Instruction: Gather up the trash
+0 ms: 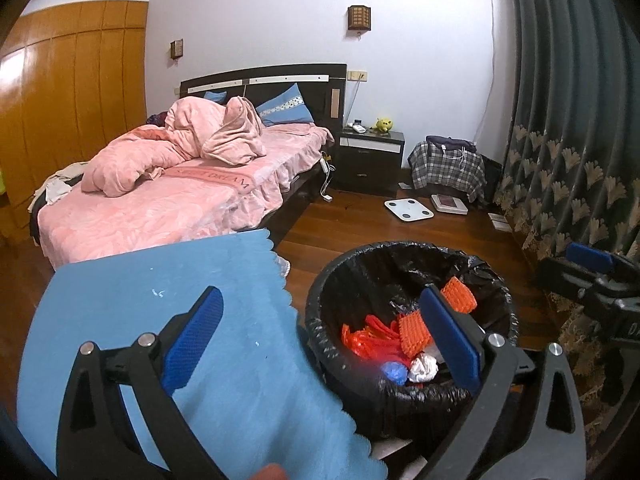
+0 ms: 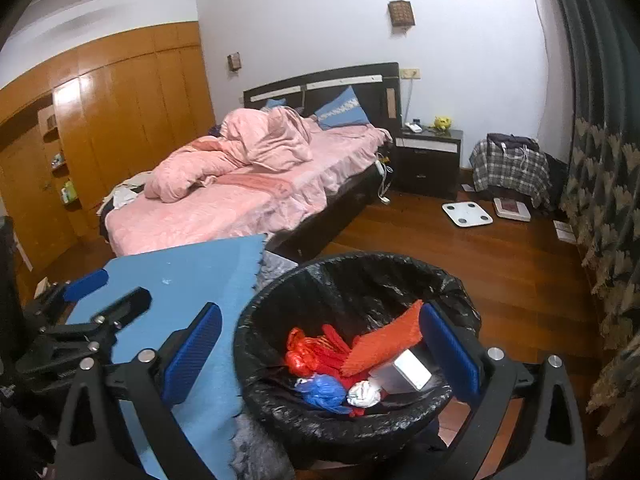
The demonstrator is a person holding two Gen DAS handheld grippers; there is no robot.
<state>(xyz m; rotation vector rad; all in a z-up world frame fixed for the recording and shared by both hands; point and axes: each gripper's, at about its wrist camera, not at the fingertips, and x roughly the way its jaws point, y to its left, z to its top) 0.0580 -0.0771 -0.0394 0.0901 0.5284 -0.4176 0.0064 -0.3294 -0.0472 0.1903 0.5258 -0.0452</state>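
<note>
While both tongs [image 1: 320, 344] [image 2: 320, 354] gape wide (empty), trash bin [image 2: 276, 304] sits below them, trash [image 2: 320, 350] inside.

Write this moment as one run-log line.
left gripper: open, empty | right gripper: open, empty | bin: holds trash | blue mat: bare

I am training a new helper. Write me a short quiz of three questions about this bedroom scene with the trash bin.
1. True or false: the left tongs and the right tongs both hold a piece of trash.
2. What lines the trash bin? A) black bag B) white bag C) nothing
3. Fill in: beside the bin lies a flat ____ mat.

Key: 1. False, both stand open and empty. 2. A. 3. blue. The bin already holds an orange net, a red bag and a white box.
</note>
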